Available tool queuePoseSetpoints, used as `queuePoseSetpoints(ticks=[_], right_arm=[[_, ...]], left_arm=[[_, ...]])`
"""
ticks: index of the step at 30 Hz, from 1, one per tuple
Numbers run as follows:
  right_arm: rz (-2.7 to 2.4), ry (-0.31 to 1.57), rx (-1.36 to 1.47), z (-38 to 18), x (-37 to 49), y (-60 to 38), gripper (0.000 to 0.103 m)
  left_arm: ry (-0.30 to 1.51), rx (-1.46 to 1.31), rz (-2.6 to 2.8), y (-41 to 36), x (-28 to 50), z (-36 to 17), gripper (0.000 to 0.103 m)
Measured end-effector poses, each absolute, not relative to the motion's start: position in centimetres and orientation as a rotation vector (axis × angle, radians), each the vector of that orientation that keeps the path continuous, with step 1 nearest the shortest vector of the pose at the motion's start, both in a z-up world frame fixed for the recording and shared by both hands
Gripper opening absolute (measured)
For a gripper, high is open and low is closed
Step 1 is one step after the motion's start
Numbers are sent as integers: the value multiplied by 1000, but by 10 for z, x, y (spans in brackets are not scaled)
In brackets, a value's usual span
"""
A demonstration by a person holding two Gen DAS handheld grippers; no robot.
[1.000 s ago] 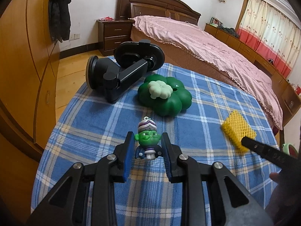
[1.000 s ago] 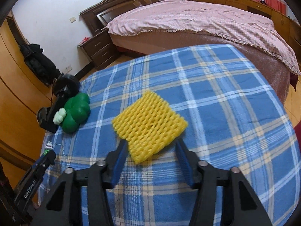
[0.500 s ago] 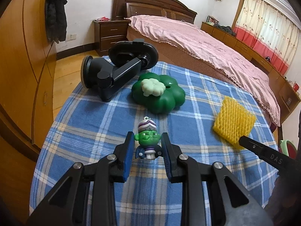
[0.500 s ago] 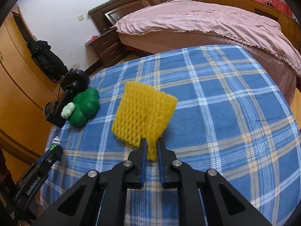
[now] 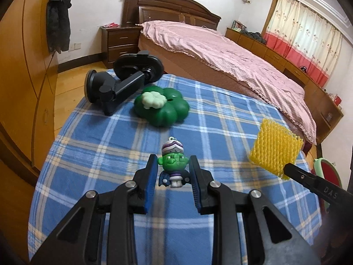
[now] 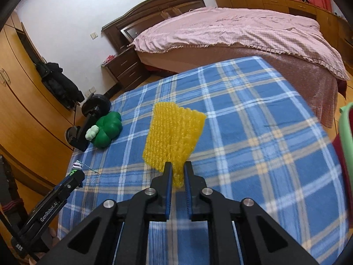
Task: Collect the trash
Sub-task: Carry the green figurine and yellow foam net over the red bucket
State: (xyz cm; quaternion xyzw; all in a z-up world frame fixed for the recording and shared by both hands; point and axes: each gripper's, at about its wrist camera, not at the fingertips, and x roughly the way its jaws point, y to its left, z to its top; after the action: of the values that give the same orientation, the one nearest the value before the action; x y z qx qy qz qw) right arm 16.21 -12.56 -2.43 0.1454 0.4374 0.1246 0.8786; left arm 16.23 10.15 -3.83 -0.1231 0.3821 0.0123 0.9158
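My right gripper (image 6: 176, 167) is shut on the lower corner of a yellow foam net sleeve (image 6: 174, 137) and holds it lifted above the blue plaid tablecloth (image 6: 253, 132). The sleeve also shows in the left wrist view (image 5: 275, 150), hanging from the right gripper's tip (image 5: 289, 169). My left gripper (image 5: 173, 165) is open around a small green-faced figurine (image 5: 173, 165) that stands on the cloth between the pads, with gaps on both sides.
A green clover-shaped toy (image 5: 162, 108) and a black suction phone mount (image 5: 123, 81) lie at the table's far left. A green-rimmed red bin (image 6: 345, 145) stands off the table's right edge. A bed (image 5: 220, 53) lies beyond; wooden wardrobes (image 5: 24, 70) are on the left.
My right gripper closed on the yellow sleeve and lifted it off the cloth. My left gripper stayed open around the figurine, its view shifting slightly.
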Motion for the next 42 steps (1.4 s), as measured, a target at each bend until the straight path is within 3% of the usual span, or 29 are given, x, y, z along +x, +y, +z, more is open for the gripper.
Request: queuePoseSetpoints(ticks=[20, 42], right_arm=[[180, 755, 420, 22, 84, -215, 12], [-22, 642, 608, 19, 27, -347, 12]], left_arm=[[801, -220, -156, 22, 134, -11, 29], [824, -110, -426, -110, 131, 20, 29]])
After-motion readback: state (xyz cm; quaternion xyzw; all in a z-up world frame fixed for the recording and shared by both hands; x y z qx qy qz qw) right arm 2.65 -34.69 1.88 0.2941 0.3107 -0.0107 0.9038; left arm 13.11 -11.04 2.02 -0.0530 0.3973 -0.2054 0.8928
